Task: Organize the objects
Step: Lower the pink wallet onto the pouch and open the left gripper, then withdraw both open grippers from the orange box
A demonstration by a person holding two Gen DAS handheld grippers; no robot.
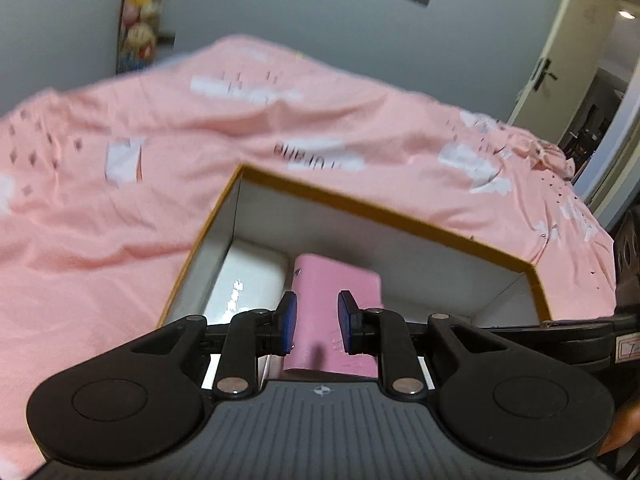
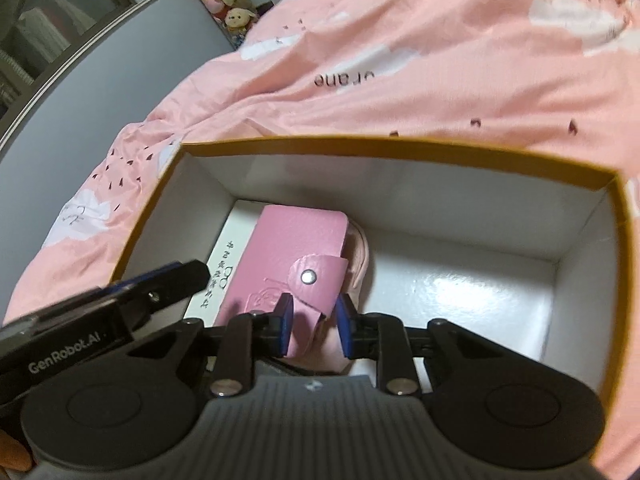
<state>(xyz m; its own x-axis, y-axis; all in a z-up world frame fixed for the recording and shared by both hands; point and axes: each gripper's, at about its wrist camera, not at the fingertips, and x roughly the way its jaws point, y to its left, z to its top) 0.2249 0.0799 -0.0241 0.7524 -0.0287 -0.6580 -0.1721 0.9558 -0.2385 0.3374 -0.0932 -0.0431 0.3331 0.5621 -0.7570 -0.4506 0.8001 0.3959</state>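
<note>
While poised over the wallet lying in the box atop a white carton, straddles its near edge with right claw narrowly parted; cannot tell whether pinching. Holds left claw slightly parted, empty. Looks nearly finished: shows nothing else waiting on the bedspread.

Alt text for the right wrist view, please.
A pink wallet with a snap strap lies in an open box on a pink bedsheet, partly on a white card. The right gripper hovers over the strap, jaws apart; the left gripper enters from the left.
</note>
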